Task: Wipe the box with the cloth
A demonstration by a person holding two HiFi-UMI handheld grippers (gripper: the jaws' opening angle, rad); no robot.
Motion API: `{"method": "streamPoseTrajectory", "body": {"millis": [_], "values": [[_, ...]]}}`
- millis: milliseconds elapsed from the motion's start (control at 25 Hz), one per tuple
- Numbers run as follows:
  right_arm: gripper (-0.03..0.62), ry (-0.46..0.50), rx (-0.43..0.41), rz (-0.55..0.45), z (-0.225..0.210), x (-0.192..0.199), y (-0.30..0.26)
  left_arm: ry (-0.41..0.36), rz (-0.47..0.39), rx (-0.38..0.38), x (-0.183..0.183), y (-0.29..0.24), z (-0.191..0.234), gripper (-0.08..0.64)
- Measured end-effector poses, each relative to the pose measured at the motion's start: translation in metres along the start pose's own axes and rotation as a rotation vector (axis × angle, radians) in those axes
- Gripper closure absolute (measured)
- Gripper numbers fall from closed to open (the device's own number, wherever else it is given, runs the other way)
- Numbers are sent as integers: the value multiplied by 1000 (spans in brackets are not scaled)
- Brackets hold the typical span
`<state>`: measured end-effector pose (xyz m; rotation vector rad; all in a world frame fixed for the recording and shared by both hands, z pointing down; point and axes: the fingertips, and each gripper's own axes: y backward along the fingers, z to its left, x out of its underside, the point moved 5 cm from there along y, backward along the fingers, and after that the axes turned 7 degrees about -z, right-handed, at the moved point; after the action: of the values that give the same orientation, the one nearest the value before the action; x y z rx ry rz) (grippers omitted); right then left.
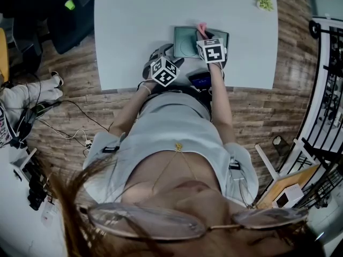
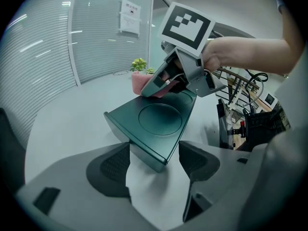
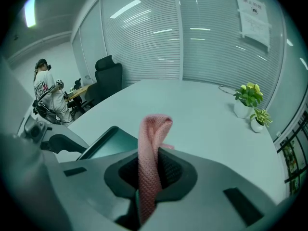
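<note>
On my left, the left tool (image 2: 154, 163) had its jaws spread, with the near corner of the dark green box (image 2: 157, 120) sitting in the gap between them. Neither pad looked pressed onto it. I judged it was placed there as a stop, so the box could not slide toward me under a wiping stroke. The box lay flat on the pale tabletop (image 1: 134, 15), near the edge closest to me, its top with the round recess facing up. To the right, the right tool (image 3: 155, 171) was clamped on the pink cloth (image 3: 153, 143), a folded loop standing out past the jaws. In the left gripper view that tool was tipped down over the box's far edge, the cloth seemingly touching the top, which suited rubbing the surface. I couldn't tell how much was already wiped.
</note>
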<state>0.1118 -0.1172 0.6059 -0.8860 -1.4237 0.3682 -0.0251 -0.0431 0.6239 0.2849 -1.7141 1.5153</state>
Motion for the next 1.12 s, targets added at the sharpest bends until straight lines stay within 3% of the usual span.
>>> {"method": "streamPoseTrajectory", "body": {"millis": [1120], "values": [[551, 81, -158, -17, 67, -19, -25, 3, 9, -2, -2, 0, -2, 241]]}}
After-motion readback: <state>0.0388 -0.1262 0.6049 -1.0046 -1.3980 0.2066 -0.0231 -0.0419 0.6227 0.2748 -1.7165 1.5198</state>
